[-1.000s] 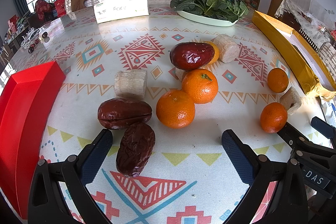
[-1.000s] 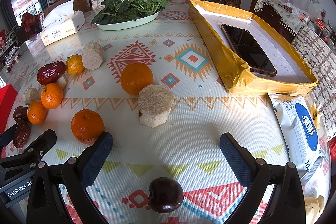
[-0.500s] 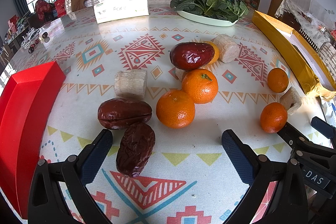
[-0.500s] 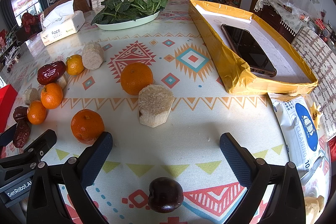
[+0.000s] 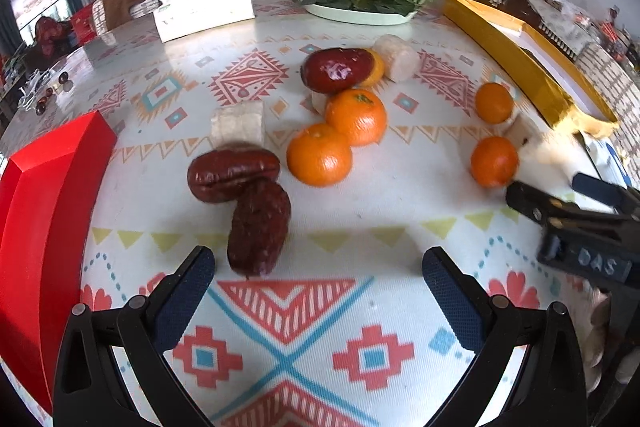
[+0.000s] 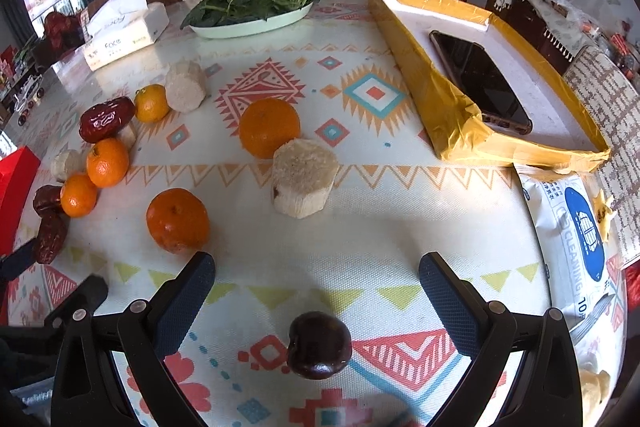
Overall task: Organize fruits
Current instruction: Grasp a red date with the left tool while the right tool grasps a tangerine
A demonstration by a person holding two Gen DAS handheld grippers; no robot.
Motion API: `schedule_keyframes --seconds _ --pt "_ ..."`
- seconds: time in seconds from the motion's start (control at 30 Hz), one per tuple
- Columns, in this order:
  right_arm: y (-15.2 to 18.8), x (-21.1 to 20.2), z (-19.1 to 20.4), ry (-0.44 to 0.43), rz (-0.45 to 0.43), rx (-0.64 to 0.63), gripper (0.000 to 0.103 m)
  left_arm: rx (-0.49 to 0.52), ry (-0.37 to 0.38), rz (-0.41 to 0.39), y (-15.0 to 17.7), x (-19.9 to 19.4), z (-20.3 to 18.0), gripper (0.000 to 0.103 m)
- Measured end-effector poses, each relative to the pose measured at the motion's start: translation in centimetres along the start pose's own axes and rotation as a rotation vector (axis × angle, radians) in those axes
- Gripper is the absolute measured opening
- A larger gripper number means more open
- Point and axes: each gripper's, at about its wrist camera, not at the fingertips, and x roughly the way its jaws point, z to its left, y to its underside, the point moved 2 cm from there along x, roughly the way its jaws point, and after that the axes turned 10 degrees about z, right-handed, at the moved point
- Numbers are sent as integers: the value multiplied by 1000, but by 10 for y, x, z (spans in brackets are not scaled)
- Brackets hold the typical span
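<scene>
Fruits lie on the patterned tablecloth. In the left wrist view my left gripper (image 5: 318, 263) is open and empty; a wrinkled dark date (image 5: 258, 227) lies just ahead of its left finger, a second date (image 5: 232, 173) behind it. Two oranges (image 5: 320, 155) sit beyond, with a glossy red date (image 5: 336, 69) further back. In the right wrist view my right gripper (image 6: 316, 271) is open; a dark plum (image 6: 319, 345) lies between its arms, untouched. An orange (image 6: 178, 219) and a pale sugarcane chunk (image 6: 302, 177) lie ahead.
A red box (image 5: 40, 219) stands at the left. A yellow tray (image 6: 452, 115) holding a phone (image 6: 480, 79) is at the right, a wipes pack (image 6: 568, 227) beside it. A plate of greens (image 6: 256, 11) and a tissue box (image 5: 204, 7) stand at the back.
The left gripper has pulled back and shifted a little, so the fruits sit higher in its view. The right gripper has barely moved.
</scene>
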Motion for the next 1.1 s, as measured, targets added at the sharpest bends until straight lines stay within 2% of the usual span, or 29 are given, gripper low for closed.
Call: schedule_keyframes --seconds 0.1,0.17,0.23,0.3,0.43,0.5,0.57,0.6,0.63,0.67,0.7,0.73,0.8,0.9,1.1 --pt "0 -1 1 9 4 6 103 31 15 16 8 -4 1 103" --pt "-1 0 2 12 4 8 103 11 54 4 14 -12 9 102" --pt "-1 -1 1 12 5 9 103 -16 83 -50 22 -31 23 101" --pt "0 -2 0 12 1 14 97 -36 80 -128 31 -55 41 101" --pt "7 -29 -6 -29 -96 32 96 -103 28 -259 48 -95 84 101" --pt "8 -46 -4 -62 -163 18 96 -124 15 -267 50 -102 97 101" --pt "6 -52 1 -135 -182 -3 93 -143 34 -275 50 -104 105 96" --pt "4 -53 6 -188 -179 -16 85 -147 64 -267 49 -102 108 86" --pt "3 -51 9 -212 -171 -24 76 -143 105 -245 48 -98 108 72" --pt "0 -47 15 -236 -150 -36 71 -138 130 -227 44 -93 106 58" --pt "0 -43 20 -248 -134 -45 61 -127 160 -203 42 -87 101 53" --pt "-1 -39 25 -259 -121 -51 56 -104 177 -182 40 -80 95 50" --pt "-4 -30 29 -297 -99 -55 49 -68 178 -163 37 -71 83 50" --pt "-8 -24 31 -347 -99 -58 49 -32 206 -140 29 -58 68 50" --pt "-20 -15 38 -316 -84 -63 49 23 213 -92 13 -32 47 50"
